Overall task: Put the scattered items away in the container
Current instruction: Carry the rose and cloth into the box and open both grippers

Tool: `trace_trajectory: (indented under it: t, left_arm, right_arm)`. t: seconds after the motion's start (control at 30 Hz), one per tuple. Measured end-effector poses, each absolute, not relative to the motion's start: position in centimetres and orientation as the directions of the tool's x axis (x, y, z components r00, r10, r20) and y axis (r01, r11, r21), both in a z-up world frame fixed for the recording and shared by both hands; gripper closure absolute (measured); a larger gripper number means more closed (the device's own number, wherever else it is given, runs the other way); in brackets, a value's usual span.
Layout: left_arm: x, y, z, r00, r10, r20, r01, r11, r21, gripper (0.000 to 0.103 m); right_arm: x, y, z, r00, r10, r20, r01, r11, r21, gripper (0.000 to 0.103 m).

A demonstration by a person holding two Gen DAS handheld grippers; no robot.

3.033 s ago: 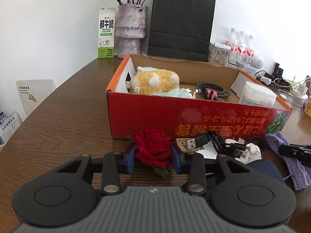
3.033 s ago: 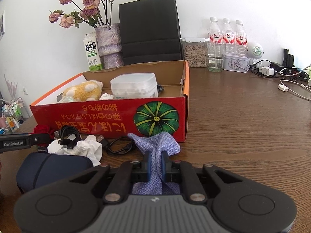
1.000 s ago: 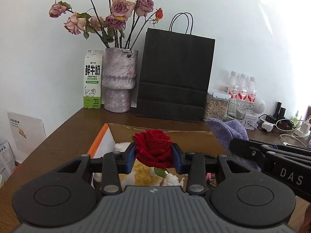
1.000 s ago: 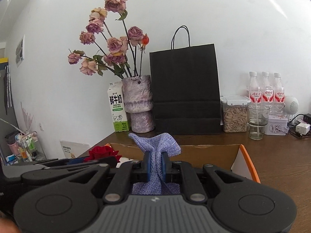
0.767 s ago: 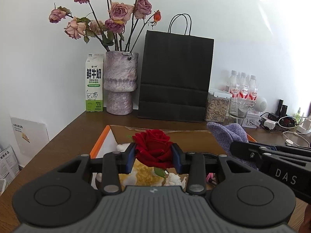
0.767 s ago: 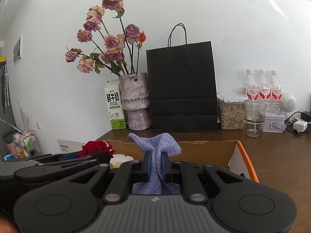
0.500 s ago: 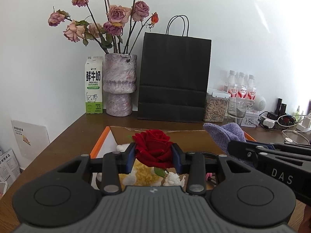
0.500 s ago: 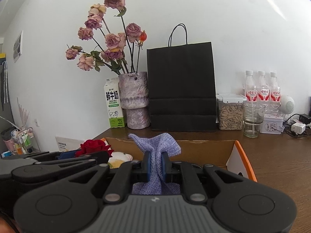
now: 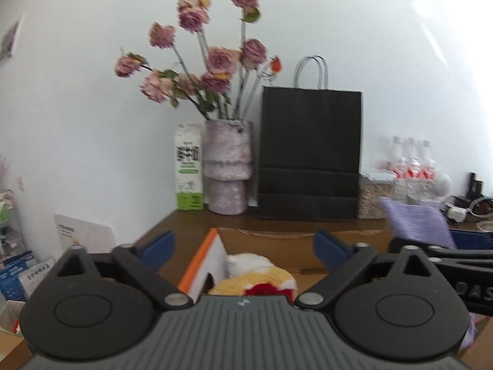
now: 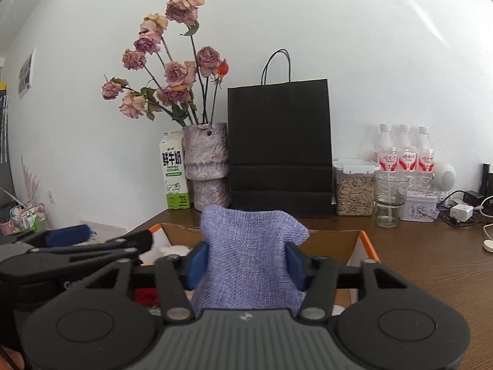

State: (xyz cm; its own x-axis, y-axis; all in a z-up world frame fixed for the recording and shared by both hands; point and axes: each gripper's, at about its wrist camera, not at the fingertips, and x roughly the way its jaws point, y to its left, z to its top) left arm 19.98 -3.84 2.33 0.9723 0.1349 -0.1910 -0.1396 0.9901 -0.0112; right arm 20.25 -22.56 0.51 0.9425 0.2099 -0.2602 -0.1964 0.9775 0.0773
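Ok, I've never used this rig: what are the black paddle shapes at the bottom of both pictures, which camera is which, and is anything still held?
The black shapes are hand-held two-finger grippers, each with a camera looking along its fingers. One picture is from the left gripper, the other from the right gripper. Both hang over the open cardboard box on the brown table.

The left jaws are opening, with nothing between them; the red rose lies below on the yellow plush toy in the box. The right jaws are opening too, and the purple cloth sits between the blue pads, apparently let go.

A milk carton, flower vase, black paper bag and bottles stand behind.
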Motion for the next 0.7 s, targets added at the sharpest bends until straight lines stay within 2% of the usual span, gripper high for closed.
trace_trajectory:
  t: [0.03, 0.17, 0.7]
  left_arm:
    - [19.81, -3.45, 2.38, 0.975, 0.134, -0.178, -0.141, 0.99, -0.026, 0.0]
    - [19.49, -2.61, 2.61, 0.98, 0.076, -0.184, -0.092, 0.992, -0.082, 0.0]
    - [19.33, -3.05, 1.88, 0.978, 0.06, -0.199, -0.072, 0.996, -0.055, 0.0]
  right_arm:
    - [20.06, -22.82, 0.56, 0.948, 0.208, -0.242, -0.194, 0.978, 0.081, 0.0]
    - [19.37, -23.09, 0.67, 0.953, 0.22, -0.209, -0.206, 0.975, 0.088, 0.0]
    - [19.07, -22.98, 0.43, 0.953, 0.22, -0.21, -0.206, 0.975, 0.086, 0.0]
